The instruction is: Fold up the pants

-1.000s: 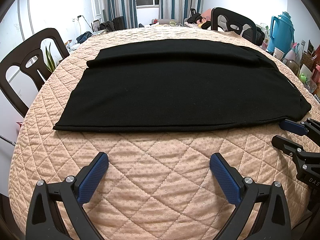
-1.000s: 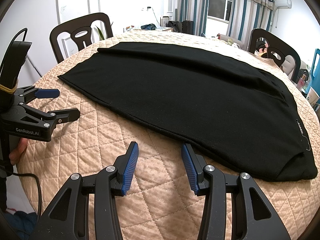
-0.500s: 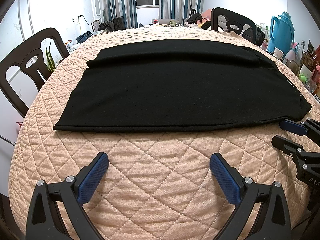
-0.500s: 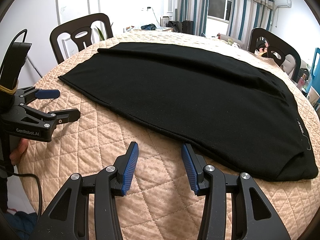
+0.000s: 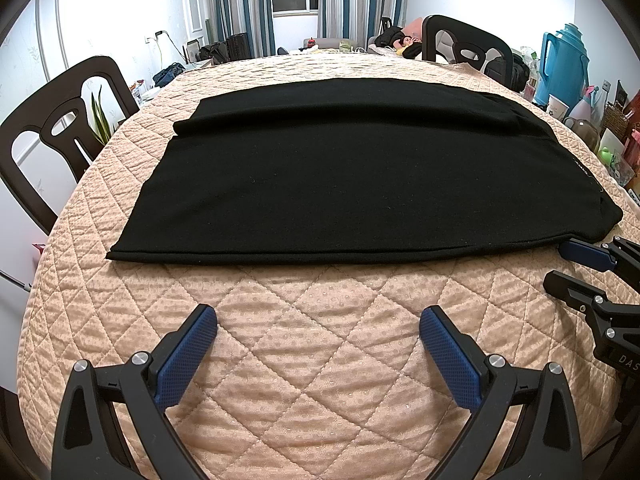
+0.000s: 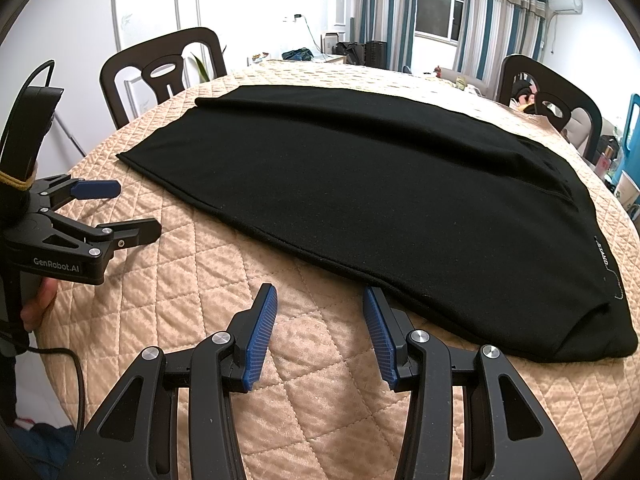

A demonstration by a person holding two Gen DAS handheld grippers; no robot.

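Observation:
Black pants (image 5: pixel 352 176) lie flat on the round table, one leg folded over the other, waistband at the right; they also show in the right wrist view (image 6: pixel 392 200). My left gripper (image 5: pixel 318 320) is wide open and empty over bare quilt, short of the pants' near edge. My right gripper (image 6: pixel 318 304) is open and empty, its right fingertip (image 6: pixel 370 300) at the pants' near hem. In the left wrist view the right gripper (image 5: pixel 560 264) sits at the pants' near right corner. In the right wrist view the left gripper (image 6: pixel 132 210) sits off the hem end.
A peach quilted cloth (image 5: pixel 320 360) covers the table. Dark chairs stand at the left (image 5: pixel 52 128) and the far right (image 5: pixel 468 48). A blue thermos (image 5: pixel 564 68), cups and bottles crowd the right side beyond the table.

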